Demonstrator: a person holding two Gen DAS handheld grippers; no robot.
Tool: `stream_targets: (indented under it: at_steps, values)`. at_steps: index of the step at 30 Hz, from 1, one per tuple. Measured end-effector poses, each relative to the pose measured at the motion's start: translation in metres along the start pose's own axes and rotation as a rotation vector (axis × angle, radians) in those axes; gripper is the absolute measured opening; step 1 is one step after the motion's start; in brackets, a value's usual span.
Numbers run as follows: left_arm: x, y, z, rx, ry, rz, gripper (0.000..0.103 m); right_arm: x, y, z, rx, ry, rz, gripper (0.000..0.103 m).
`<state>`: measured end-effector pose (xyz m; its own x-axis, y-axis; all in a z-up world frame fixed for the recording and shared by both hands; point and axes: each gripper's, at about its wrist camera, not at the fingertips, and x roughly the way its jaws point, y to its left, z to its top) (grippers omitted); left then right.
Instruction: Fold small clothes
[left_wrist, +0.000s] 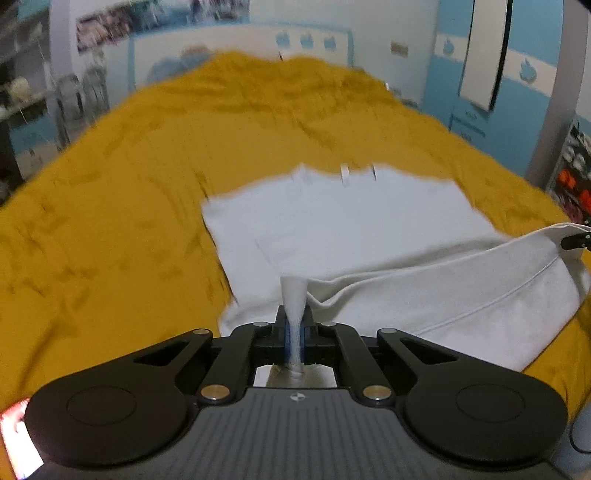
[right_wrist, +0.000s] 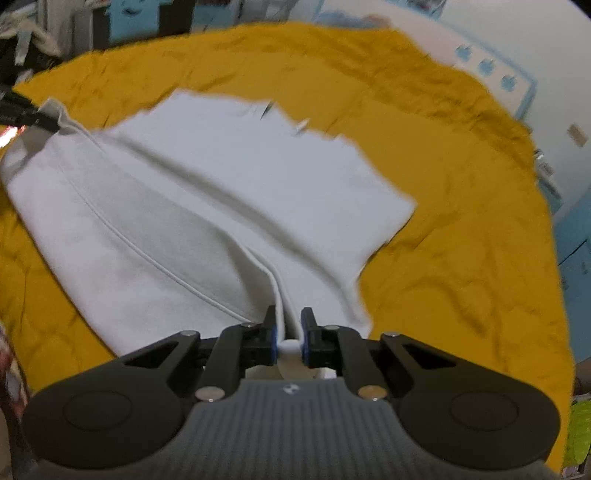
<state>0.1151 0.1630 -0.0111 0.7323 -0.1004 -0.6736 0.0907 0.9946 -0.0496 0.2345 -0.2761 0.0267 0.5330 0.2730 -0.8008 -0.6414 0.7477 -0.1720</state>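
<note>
Two grippers each pinch one edge of the same white garment (left_wrist: 351, 221), which lies spread over a mustard-yellow bed cover (left_wrist: 110, 221). The left gripper (left_wrist: 294, 314) has its jaws closed tight on a narrow bunch of white cloth that stands up between the blue pads and fans out just ahead of the fingertips. From there the lifted hem runs off to its right, rising toward the tip of the right gripper at the picture's edge, while the flat rest of the garment lies ahead on the cover.

The right gripper (right_wrist: 289, 328) has its jaws drawn in on a folded hem, the cloth bulging in a small white roll between the pads. The raised fold stretches away to its left and ahead, up to the black tip of the left gripper at the far corner. Ahead and to its right the garment lies flat, its far edge showing small tags, blurred. Yellow cover surrounds the garment on all sides.
</note>
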Motion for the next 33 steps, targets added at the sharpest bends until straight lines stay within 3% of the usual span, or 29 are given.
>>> stream_targets:
  at_steps: [7, 15, 20, 29, 33]
  values:
    - [0.002, 0.013, 0.067, 0.004, -0.170, 0.074, 0.005, -0.020, -0.023, 0.062, 0.031, -0.175, -0.120, 0.004]
    - [0.063, 0.020, 0.141, 0.030, -0.264, 0.164, 0.005, 0.023, -0.068, 0.138, 0.114, -0.259, -0.207, 0.004]
    - [0.123, 0.027, 0.157, 0.031, -0.213, 0.172, 0.005, 0.081, -0.097, 0.163, 0.177, -0.231, -0.218, 0.004]
    - [0.224, 0.045, 0.140, -0.007, -0.040, 0.191, 0.005, 0.214, -0.130, 0.170, 0.247, -0.103, -0.174, 0.004]
    - [0.246, 0.052, 0.128, -0.009, 0.003, 0.187, 0.005, 0.262, -0.135, 0.164, 0.276, -0.044, -0.171, 0.005]
